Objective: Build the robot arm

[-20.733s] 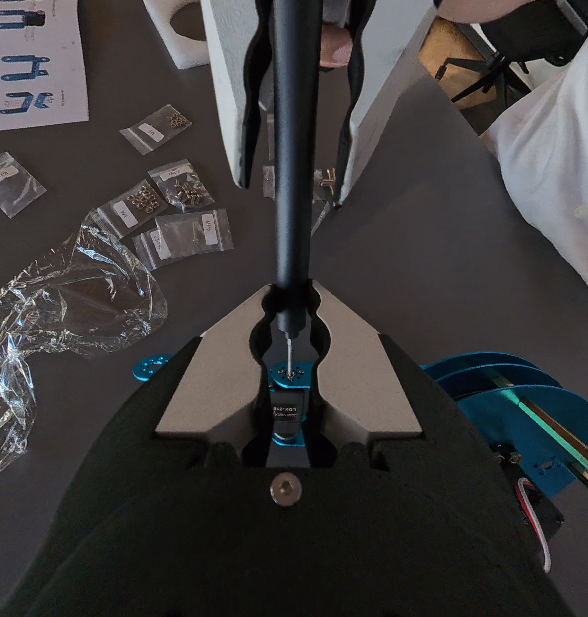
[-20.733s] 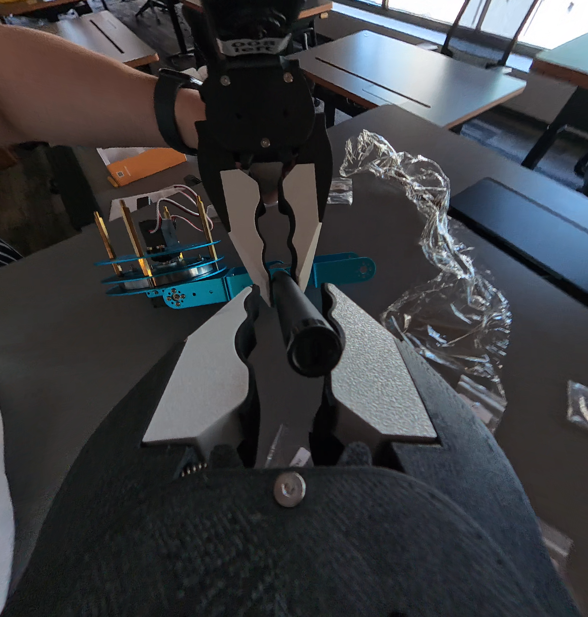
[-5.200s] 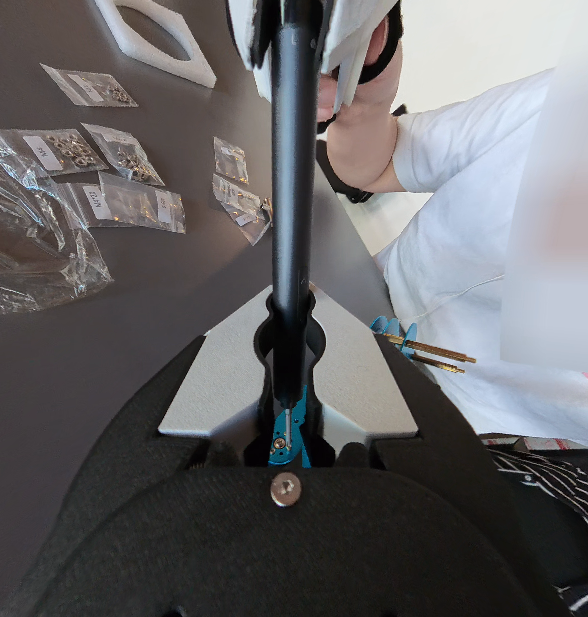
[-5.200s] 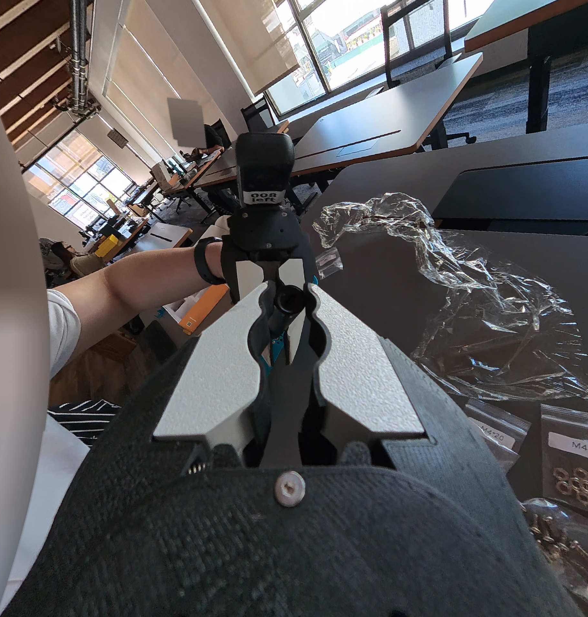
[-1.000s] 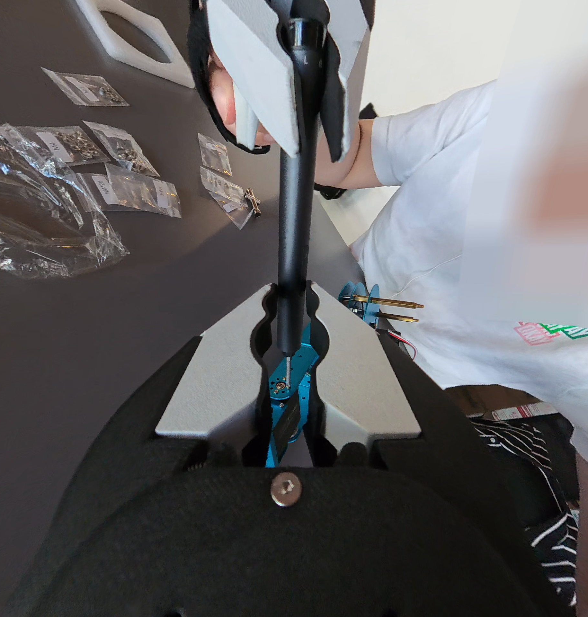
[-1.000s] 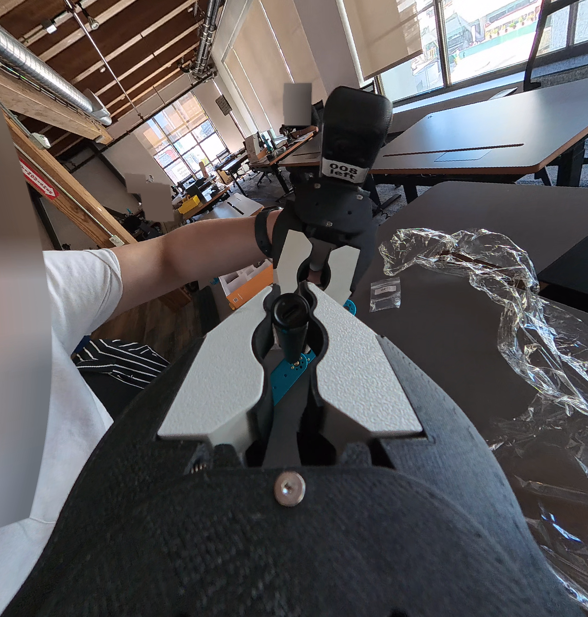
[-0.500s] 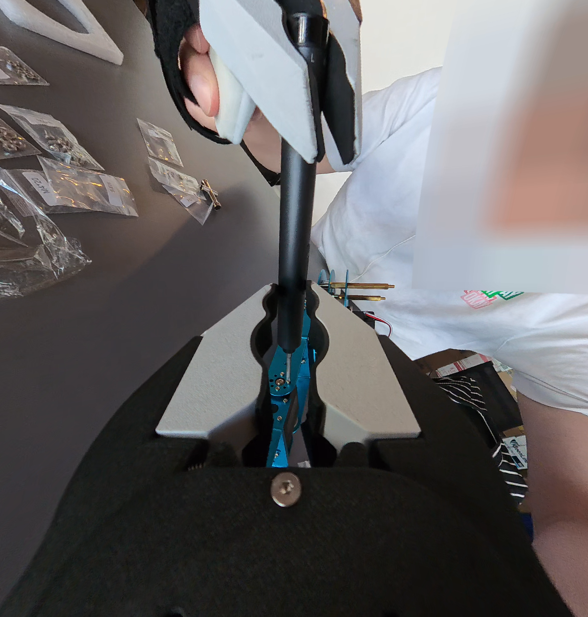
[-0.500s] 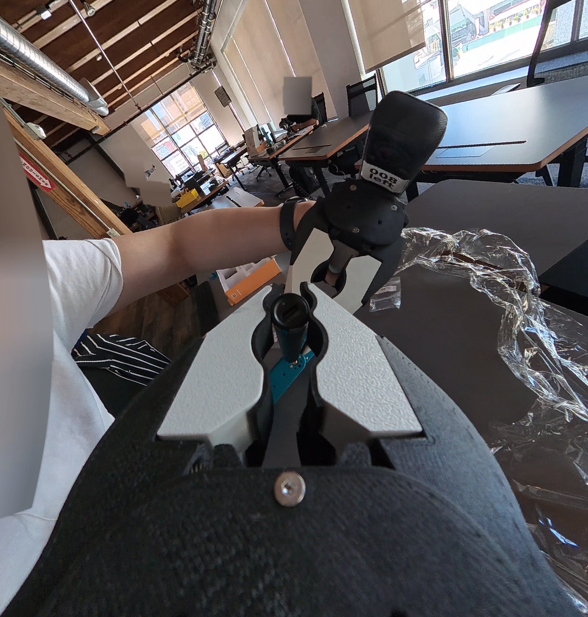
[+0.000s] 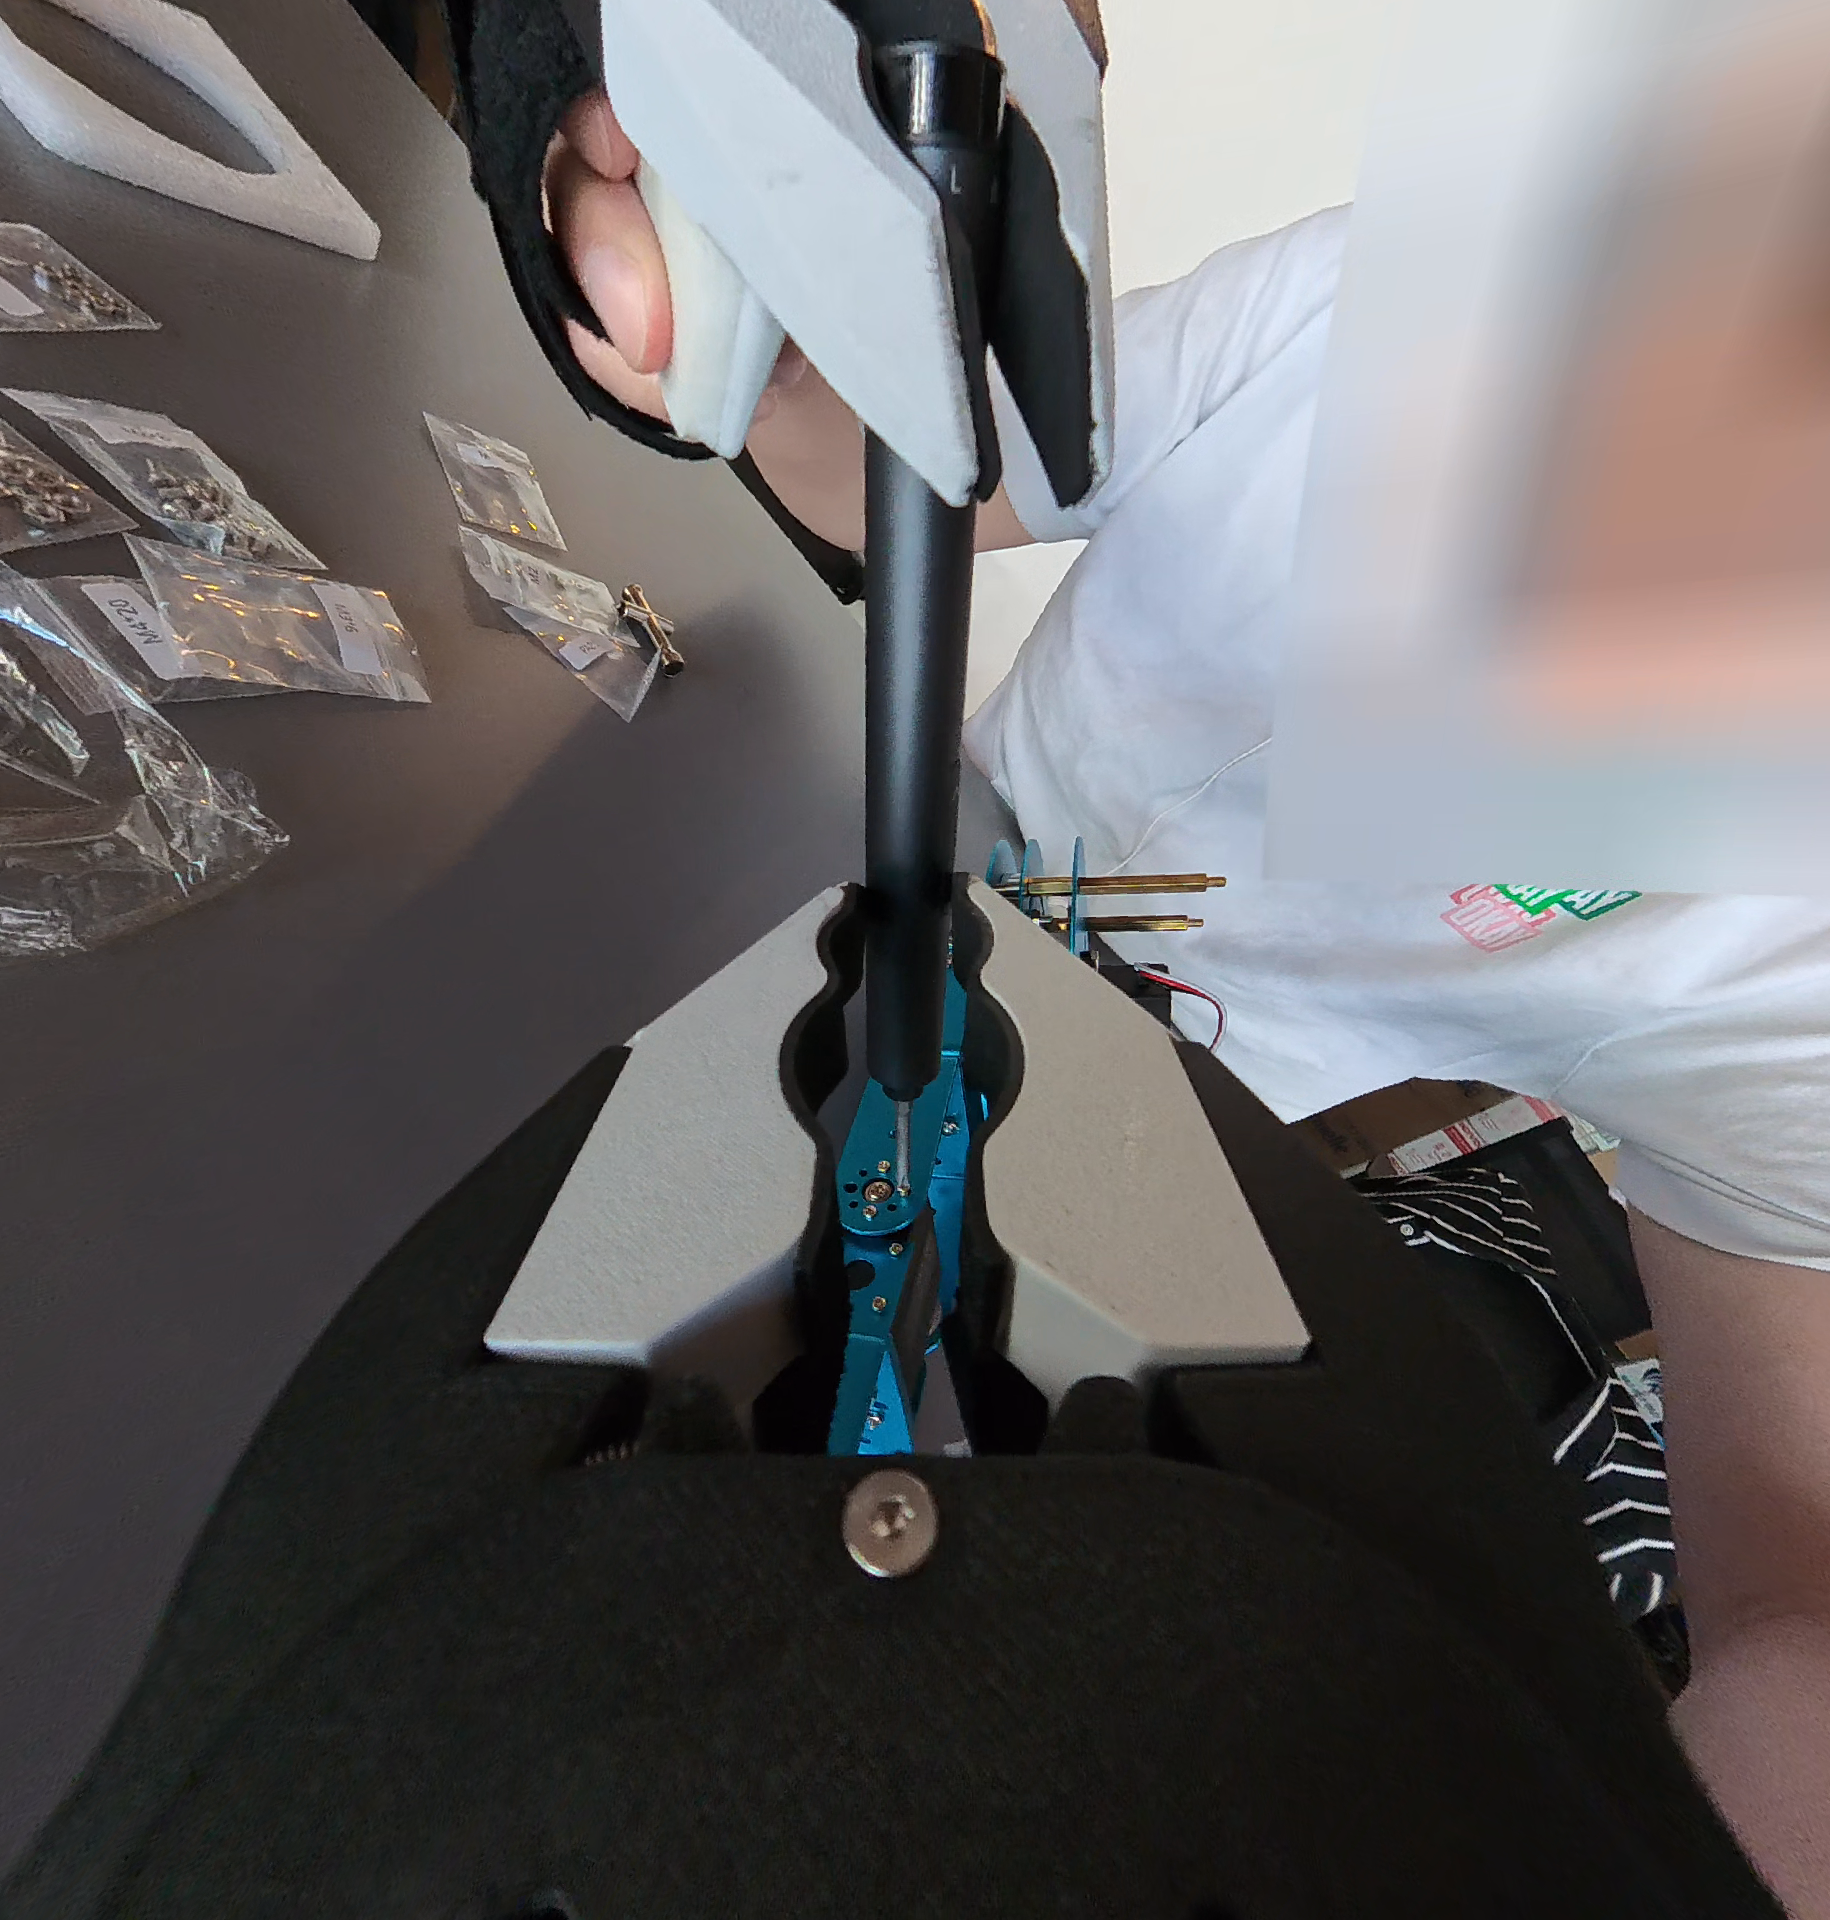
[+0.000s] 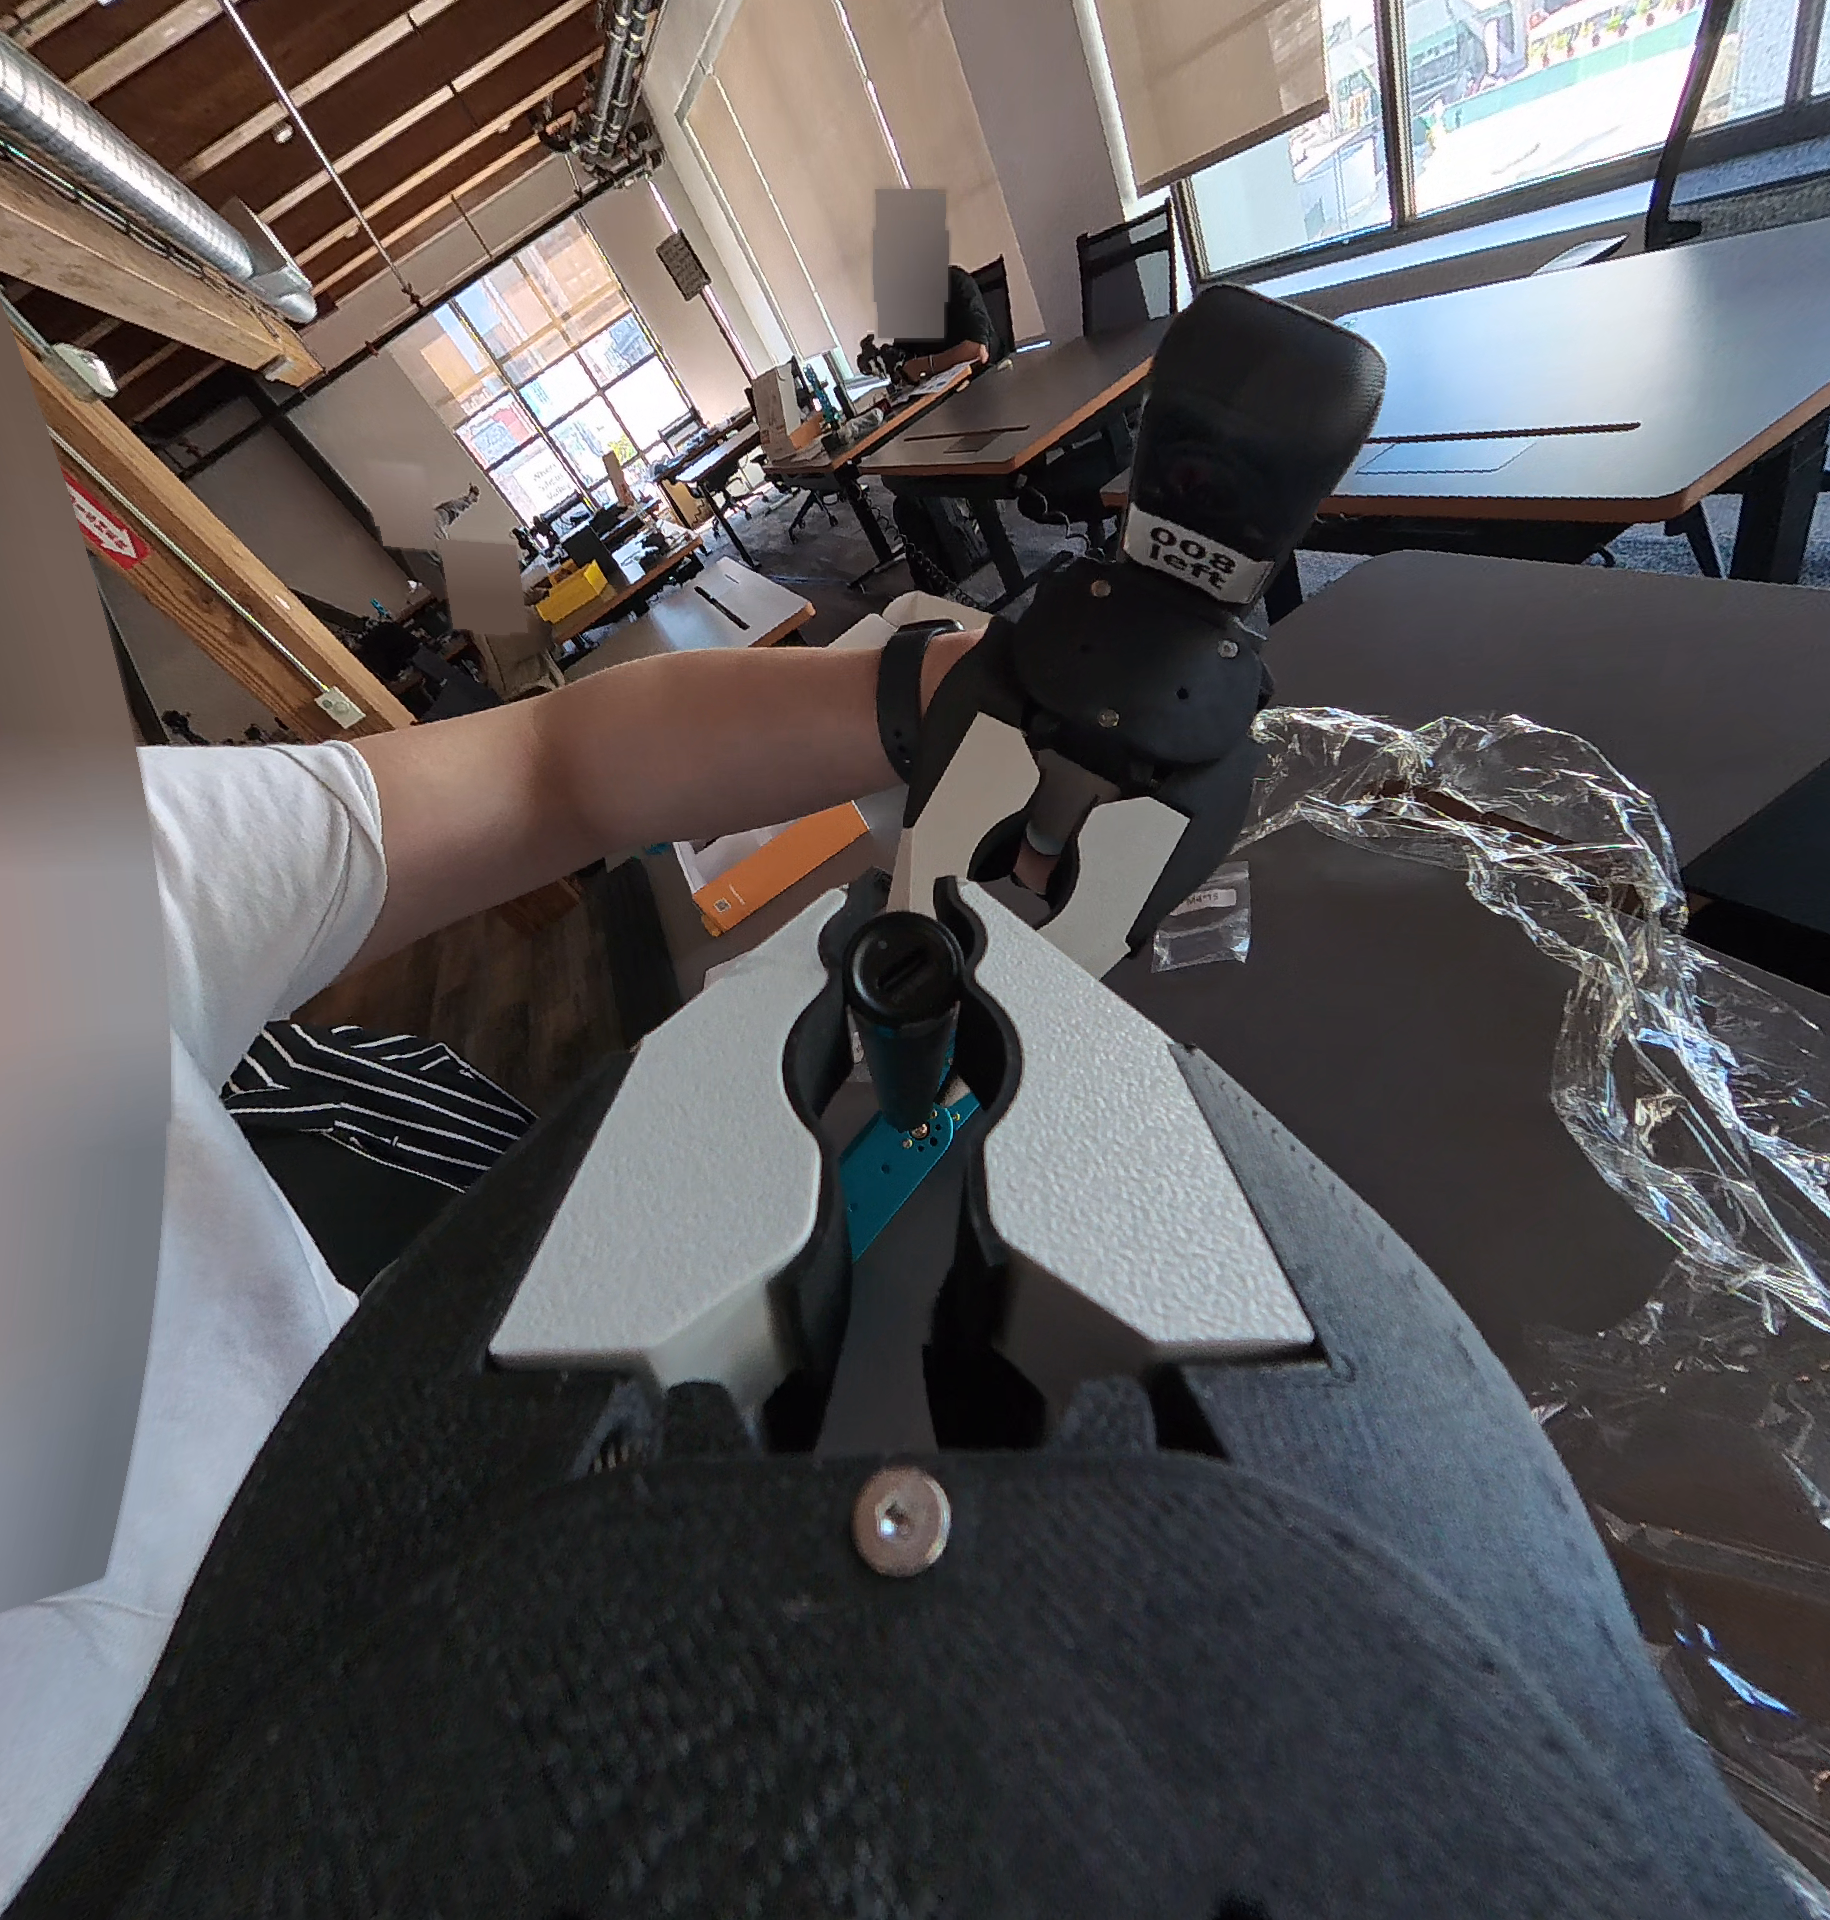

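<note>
1. The left gripper (image 9: 906, 914) is clamping a blue bracket (image 9: 880, 1195), which is sitting between its closed fingers (image 9: 703, 1122).
2. The right gripper (image 10: 906, 914) is squeezing the top of a black screwdriver (image 9: 916, 675); its bit is touching a screw on the bracket.
3. Small clear bags (image 9: 267, 634) are holding metal screws and nuts, lying beside crumpled plastic wrap (image 10: 1576, 997).
4. A white foam piece (image 9: 173, 156) is resting on the dark table (image 9: 371, 987).
5. Long desks (image 10: 1513, 436) and bright windows (image 10: 1513, 104) are filling the room behind.
</note>
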Action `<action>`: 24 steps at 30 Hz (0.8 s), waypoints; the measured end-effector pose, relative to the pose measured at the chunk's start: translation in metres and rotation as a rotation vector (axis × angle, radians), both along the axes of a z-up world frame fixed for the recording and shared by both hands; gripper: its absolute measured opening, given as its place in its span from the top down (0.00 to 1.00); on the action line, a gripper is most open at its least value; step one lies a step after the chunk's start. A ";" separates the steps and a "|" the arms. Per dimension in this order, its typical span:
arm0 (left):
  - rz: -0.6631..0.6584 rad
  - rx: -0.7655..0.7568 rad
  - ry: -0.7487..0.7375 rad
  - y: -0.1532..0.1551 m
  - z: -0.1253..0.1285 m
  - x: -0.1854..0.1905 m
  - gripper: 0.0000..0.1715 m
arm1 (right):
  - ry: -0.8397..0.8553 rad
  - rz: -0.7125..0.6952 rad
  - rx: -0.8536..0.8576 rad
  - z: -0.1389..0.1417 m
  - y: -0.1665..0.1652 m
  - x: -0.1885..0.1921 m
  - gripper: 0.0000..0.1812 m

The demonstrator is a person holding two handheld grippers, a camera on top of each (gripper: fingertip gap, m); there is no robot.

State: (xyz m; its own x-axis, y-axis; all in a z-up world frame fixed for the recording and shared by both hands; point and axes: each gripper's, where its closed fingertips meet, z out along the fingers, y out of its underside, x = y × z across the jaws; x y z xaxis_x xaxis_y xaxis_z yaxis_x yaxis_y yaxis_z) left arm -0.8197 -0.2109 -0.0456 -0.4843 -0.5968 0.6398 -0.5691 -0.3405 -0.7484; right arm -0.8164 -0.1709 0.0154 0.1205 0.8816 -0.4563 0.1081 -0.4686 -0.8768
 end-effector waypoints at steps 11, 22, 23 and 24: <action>-0.050 -0.014 -0.042 0.001 0.000 0.000 0.92 | -0.002 -0.010 -0.005 0.000 0.002 0.000 0.93; -0.011 0.029 -0.017 0.005 -0.015 0.006 0.91 | -0.064 -0.017 0.028 -0.009 0.002 -0.006 0.93; -0.019 0.018 -0.008 0.004 -0.017 0.005 0.91 | -0.066 -0.015 0.021 -0.011 0.002 -0.006 0.93; -0.023 0.014 -0.004 0.003 -0.018 0.005 0.91 | -0.065 -0.013 0.017 -0.012 0.002 -0.006 0.93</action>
